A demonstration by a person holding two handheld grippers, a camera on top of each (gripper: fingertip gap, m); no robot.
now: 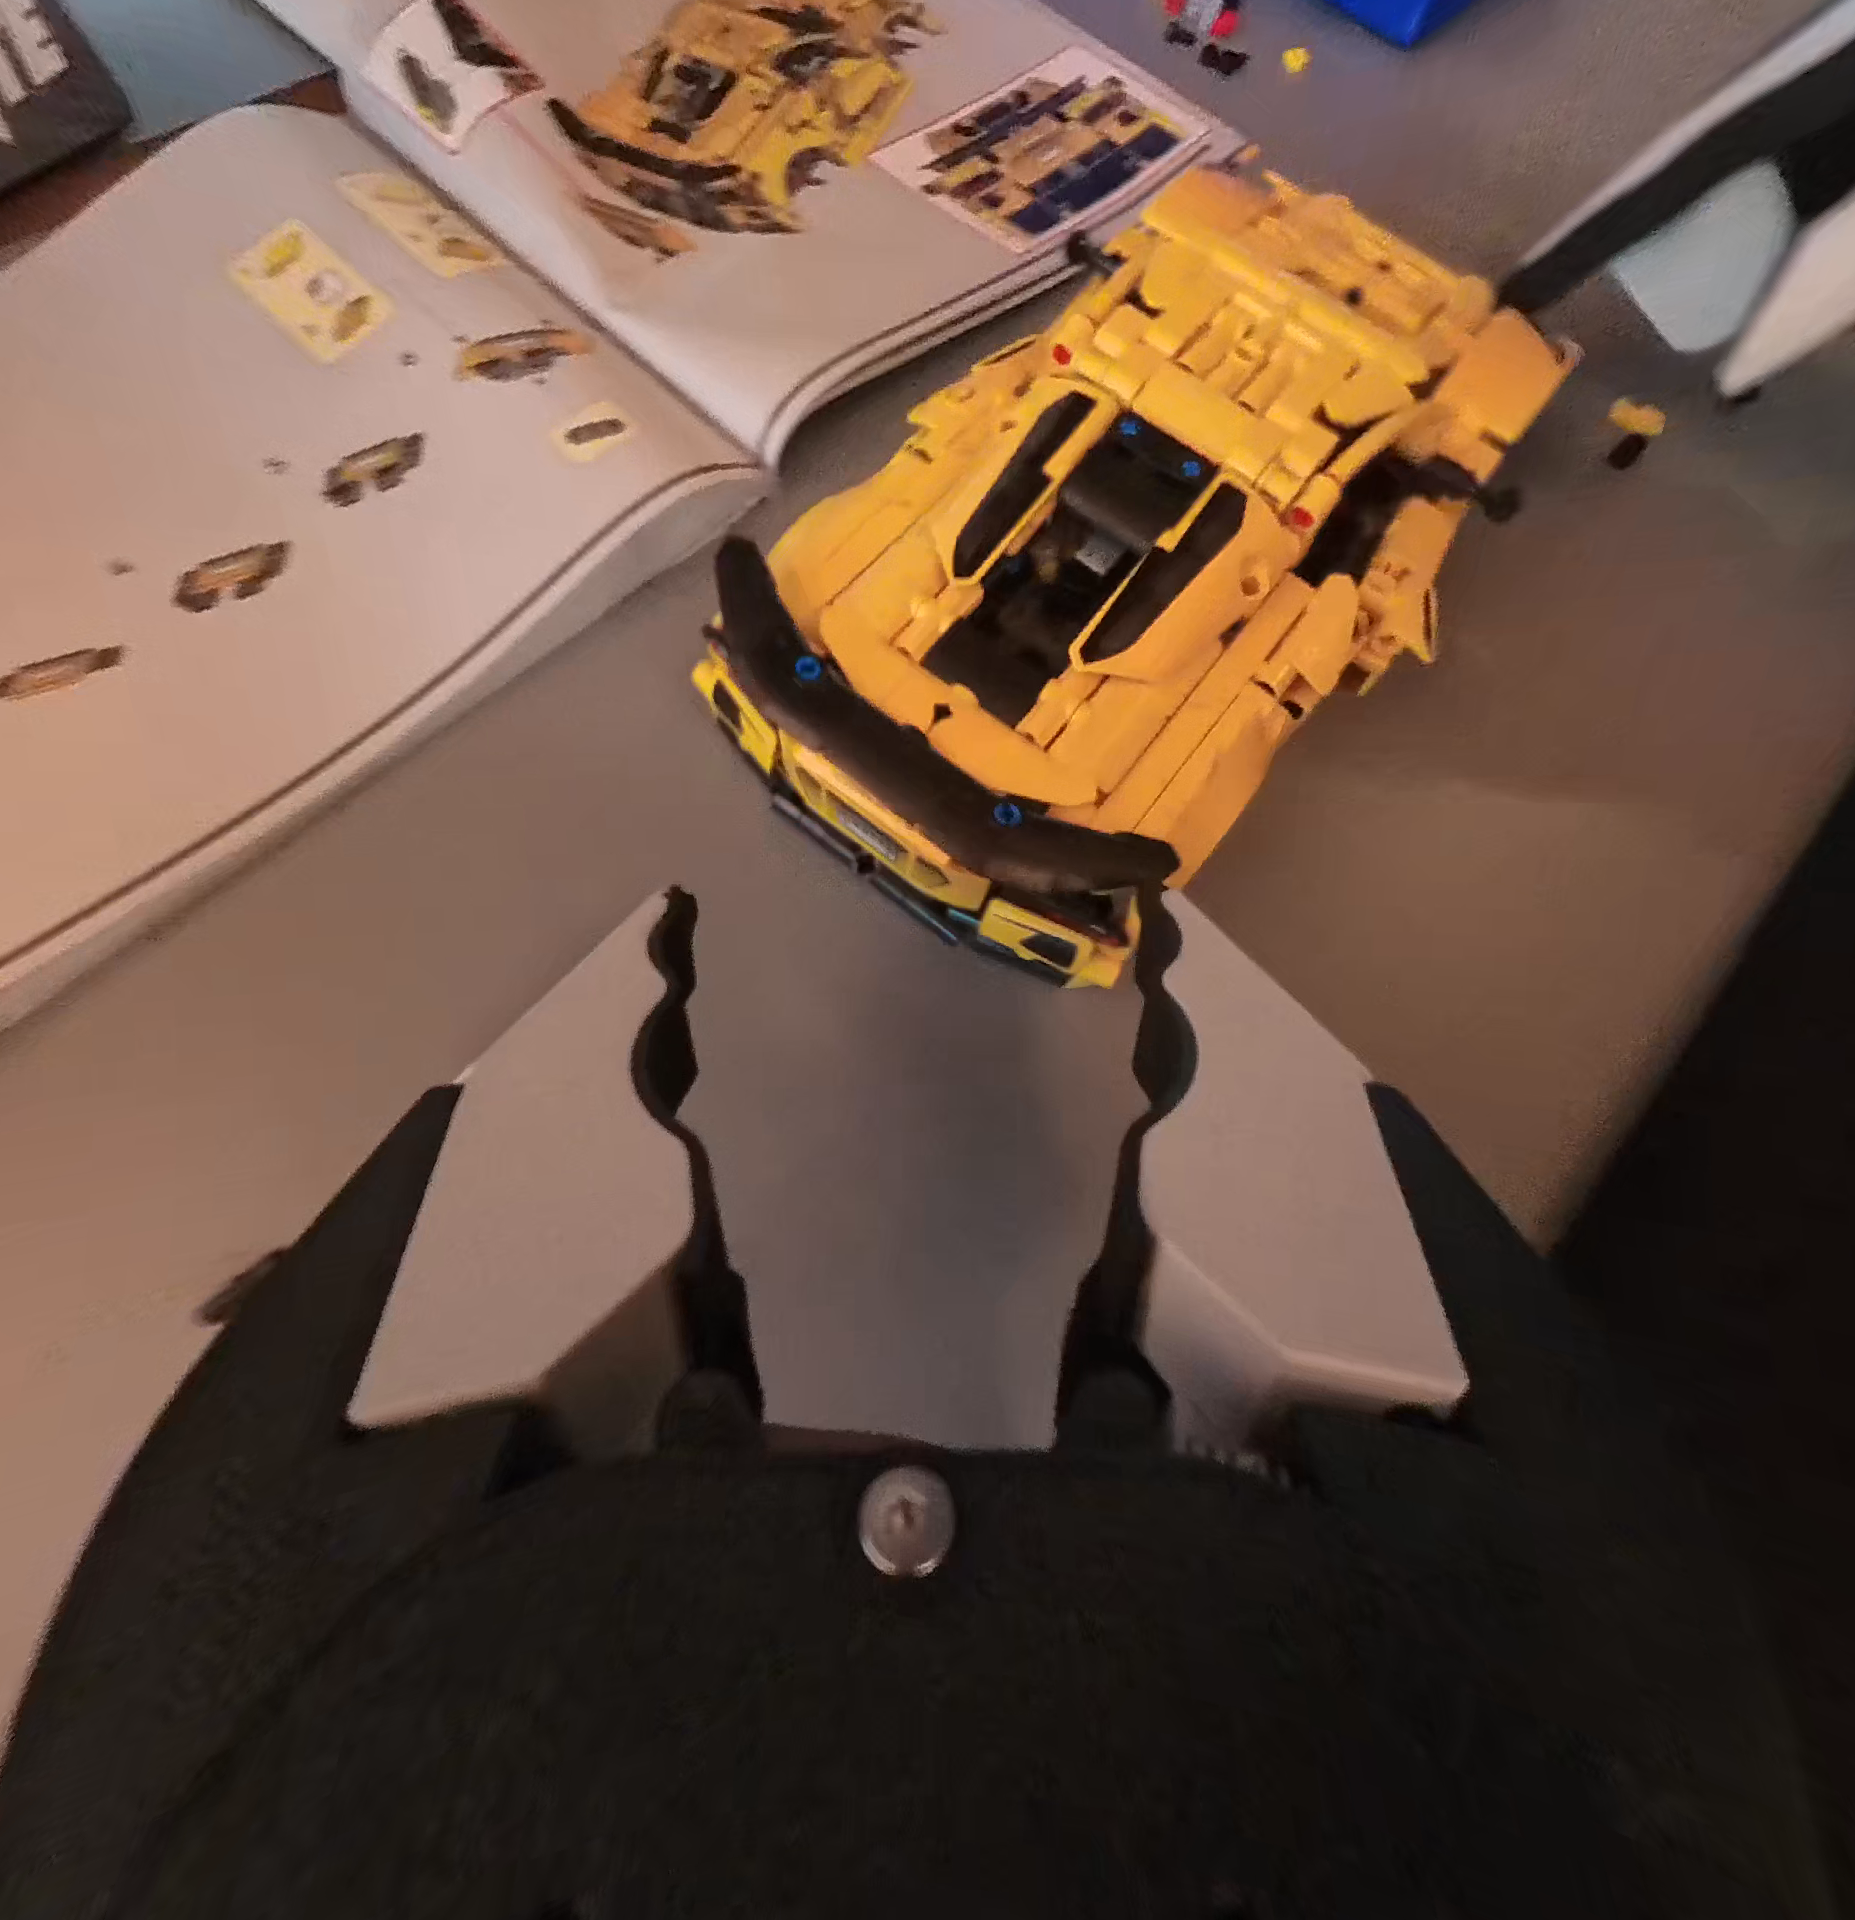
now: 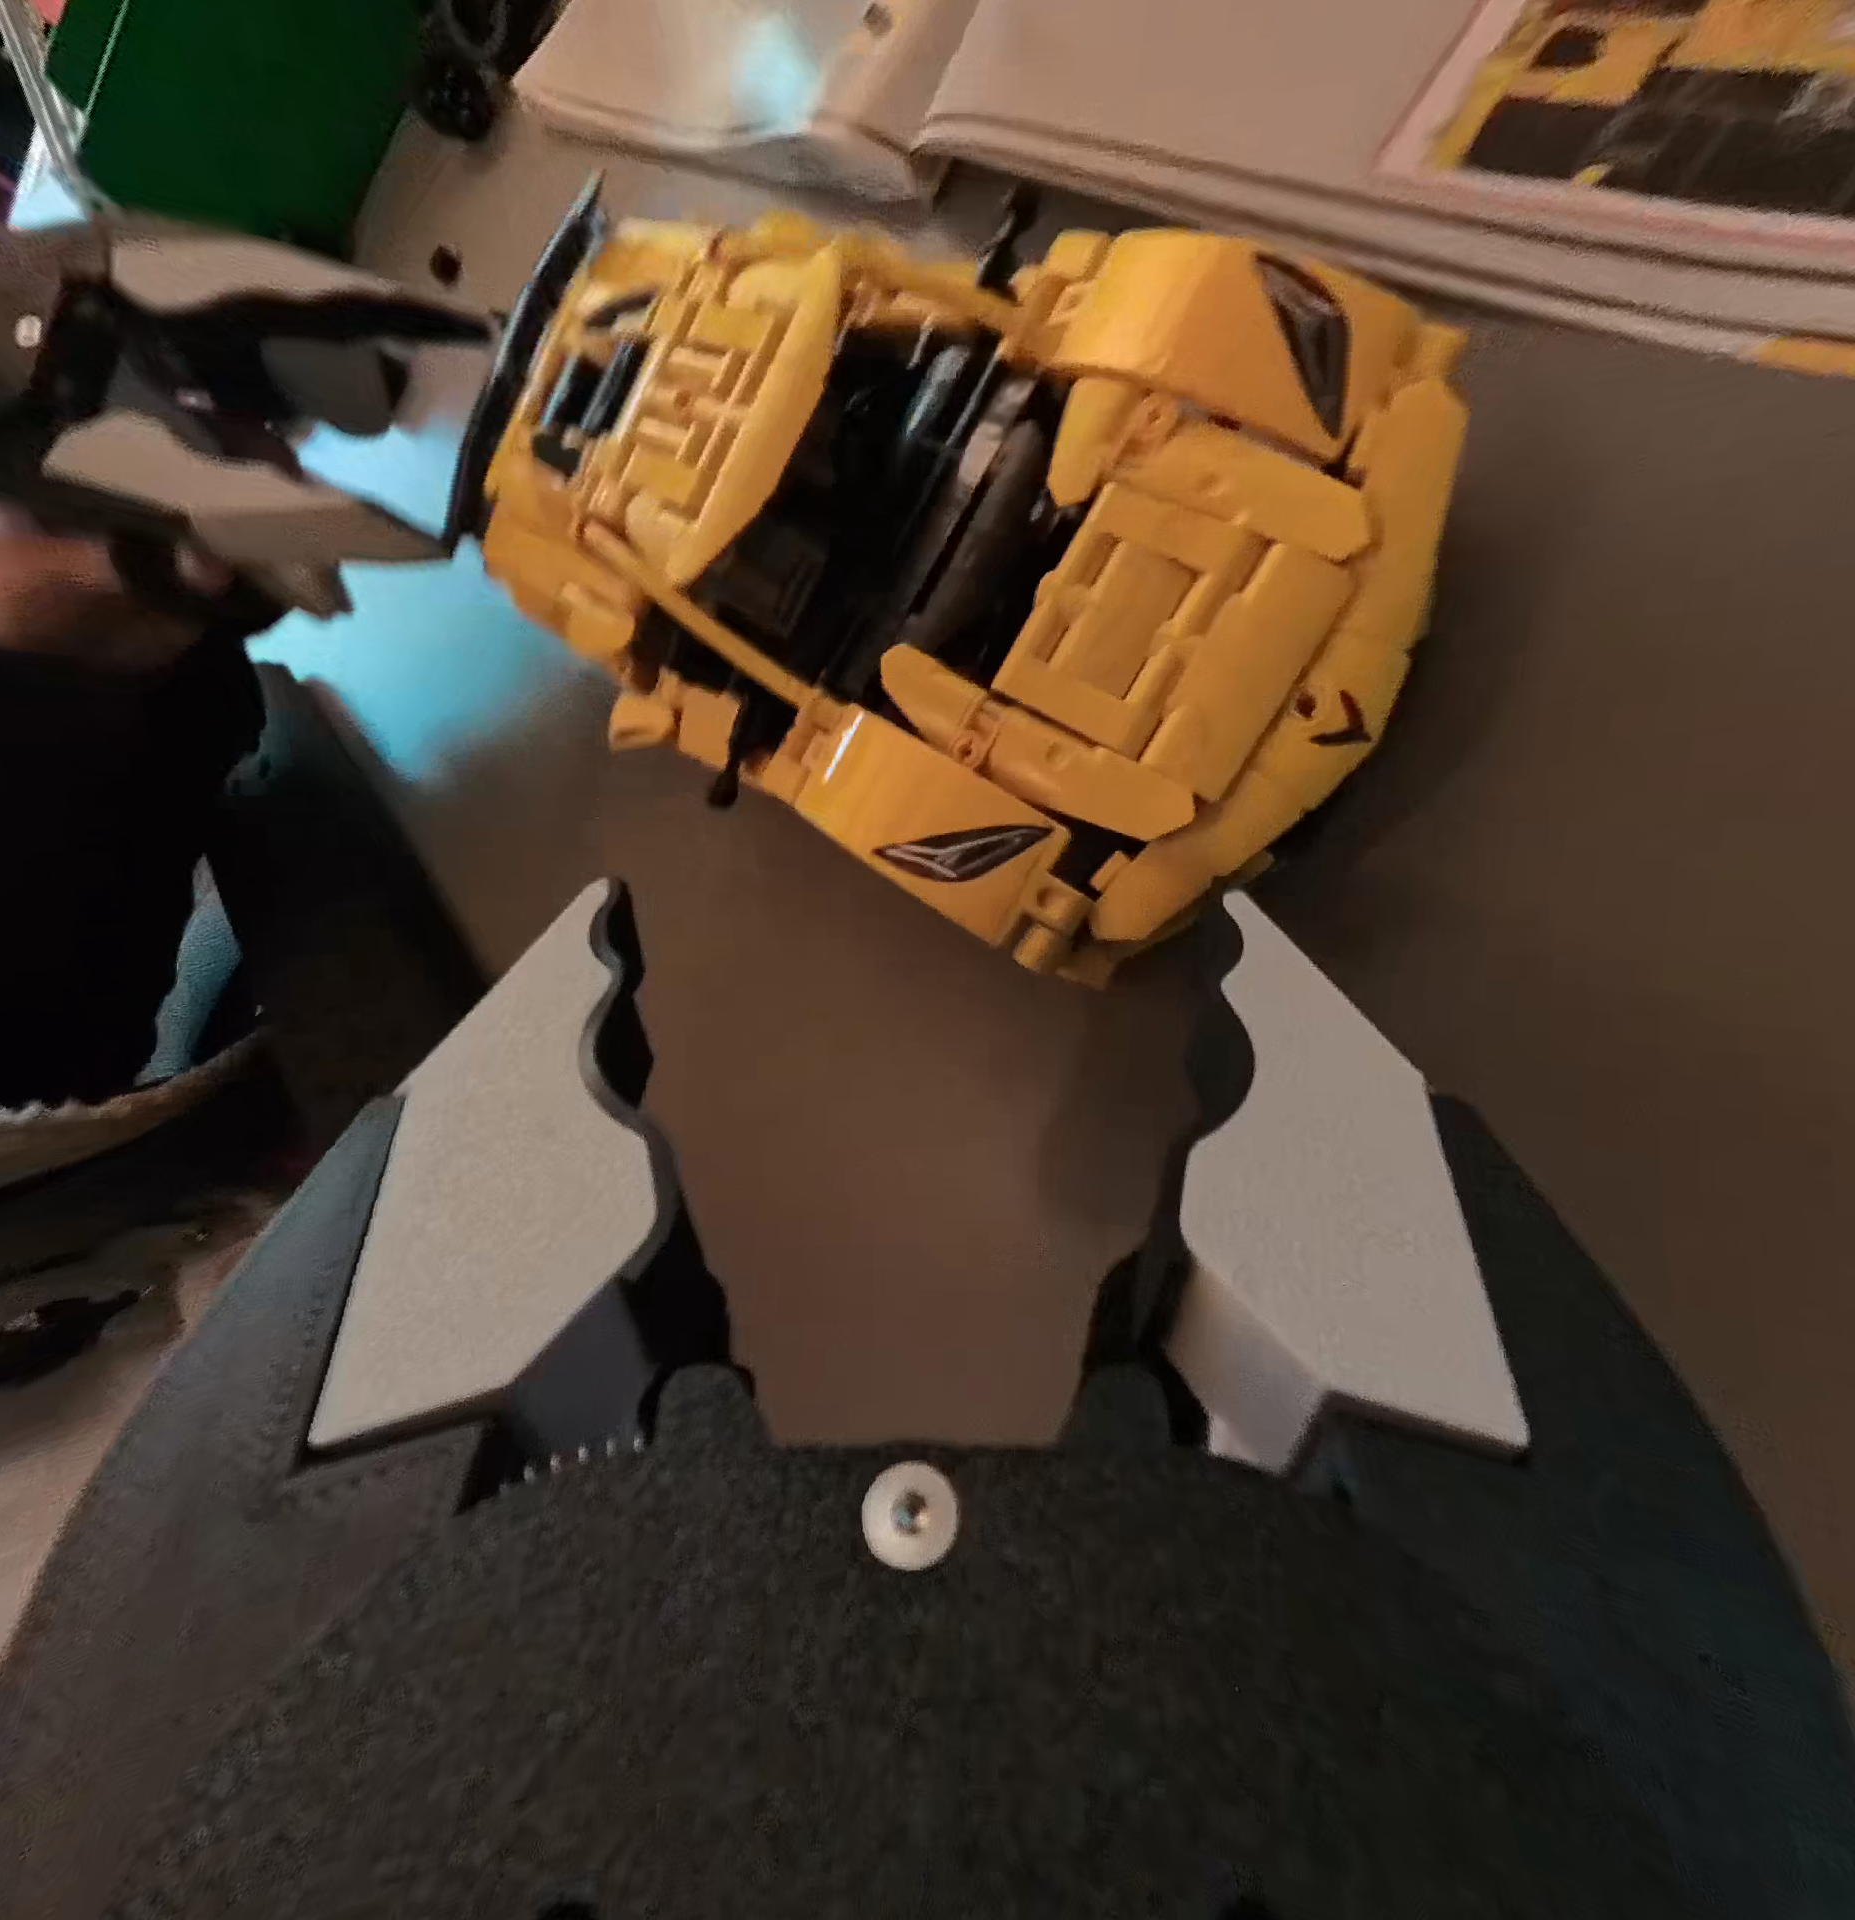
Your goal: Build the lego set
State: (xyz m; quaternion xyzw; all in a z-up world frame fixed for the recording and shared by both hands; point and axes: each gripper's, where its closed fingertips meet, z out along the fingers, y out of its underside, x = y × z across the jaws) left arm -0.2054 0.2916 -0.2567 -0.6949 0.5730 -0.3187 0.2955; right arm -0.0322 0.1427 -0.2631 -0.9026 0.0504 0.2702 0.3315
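**Yellow car nearly complete, both grippers empty and spread wide**

Left wrist view: The yellow lego car (image 1: 1120, 613) stands on the grey table (image 1: 1474, 883), a little right of the middle and just beyond the left gripper (image 1: 907, 935). Its body looks almost finished: side panels, roof frame, engine cover and the black rear wing (image 1: 902, 758) are all mounted. I see no wheels on it, and a black axle pin sticks out on the right side, so I judge that the wheels and perhaps some small trim are left. The long axis of the car runs from near-left to far-right. The rear with the wing points to the camera, and the nose points away, to the far right. The open instruction book (image 1: 383, 436) lies to the left of the car, close to it. 2 small loose parts (image 1: 1635, 431), 1 yellow and 1 black, lie right of the car, and some more small pieces (image 1: 1214, 36) are far away at the top edge. The jaws of the left gripper are wide apart and hold nothing; the right fingertip is just beside the rear corner of the car, and I cannot tell if it touches.

Right wrist view: Here the car (image 2: 964, 582) is seen from its side, with the long axis across the picture. The nose points right and the wing left, where the left gripper (image 2: 424, 436) comes near it. The right gripper (image 2: 918, 925) is also wide open and empty, just beside the front fender.
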